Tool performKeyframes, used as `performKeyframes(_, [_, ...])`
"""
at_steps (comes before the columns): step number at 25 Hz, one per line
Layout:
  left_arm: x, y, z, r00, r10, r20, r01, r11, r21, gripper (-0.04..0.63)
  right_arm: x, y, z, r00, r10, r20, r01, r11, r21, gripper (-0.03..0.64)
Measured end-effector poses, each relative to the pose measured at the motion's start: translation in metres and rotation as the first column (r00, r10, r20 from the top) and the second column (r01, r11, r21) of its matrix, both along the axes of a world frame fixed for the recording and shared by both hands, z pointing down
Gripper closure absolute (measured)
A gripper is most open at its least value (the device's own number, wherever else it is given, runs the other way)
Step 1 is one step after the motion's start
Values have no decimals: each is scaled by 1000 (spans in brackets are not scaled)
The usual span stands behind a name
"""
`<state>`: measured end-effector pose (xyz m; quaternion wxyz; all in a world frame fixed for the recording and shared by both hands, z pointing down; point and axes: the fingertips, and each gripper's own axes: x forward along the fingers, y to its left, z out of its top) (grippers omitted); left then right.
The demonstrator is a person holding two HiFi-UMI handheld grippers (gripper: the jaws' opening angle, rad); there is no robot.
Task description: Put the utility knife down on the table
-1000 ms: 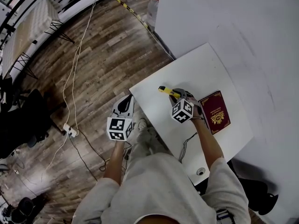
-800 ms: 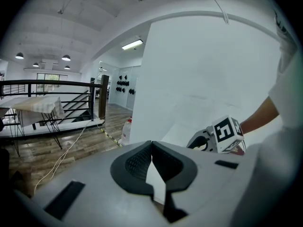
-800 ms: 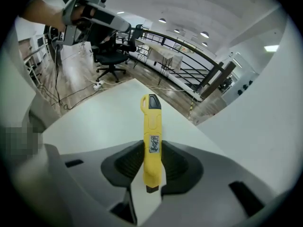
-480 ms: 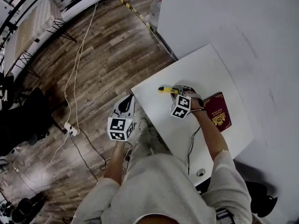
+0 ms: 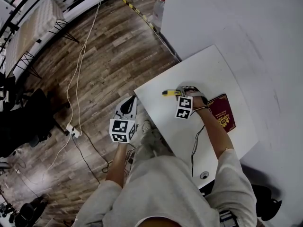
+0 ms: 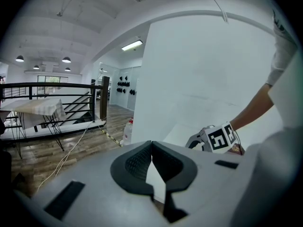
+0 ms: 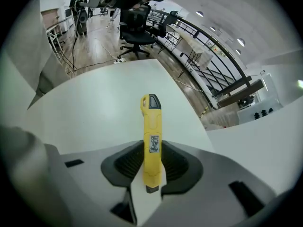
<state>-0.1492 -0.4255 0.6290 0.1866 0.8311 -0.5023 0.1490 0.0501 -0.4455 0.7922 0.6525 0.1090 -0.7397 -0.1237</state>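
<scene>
1. The right claw (image 7: 152,163) is clenching the utility knife (image 7: 151,131) by its near half and holding it over the white bench (image 5: 208,70), near the bench's left edge; the set-down looks to be under way.
2. Next, it is probably calling for lowering the knife flat, then parting the jaws.
3. The left claw (image 6: 151,161) is hanging closed and empty, off the bench.
4. The knife is showing a slim yellow body, a small label and a black far end.
</scene>
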Motion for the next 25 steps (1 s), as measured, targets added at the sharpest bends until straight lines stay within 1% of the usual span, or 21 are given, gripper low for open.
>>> performKeyframes(5, [-5,-1,-2,1000,-5,-2,5,1000,5,588,0,-1,0,1000,-4,-9,3,1000,-17,505])
performKeyframes(8, [-8,1,-3,1000,-9,-3,9,1000,8,588,-1,-1,0,1000,-13,-8,13,1000,-10,499])
performKeyframes(11, [-11,2,-3,1000,-12,-2,12,1000,10,588,1,-6,-2,1000,4,7,-5,1000,1,455])
performKeyframes(14, [-16,3,-5,1000,-13,-1,13,1000,12,588,0,-5,-5,1000,16,1,-16,1000,-7,419])
performKeyframes(21, [-18,7,-11,1000,-5,1,5,1000,24,588,-5,5,-16,999,31,20,-32,999,23,467])
performKeyframes(25, [-14,11,-16,1000,3,3,-3,999,34,588,-4,10,-25,997,60,51,-63,997,55,518])
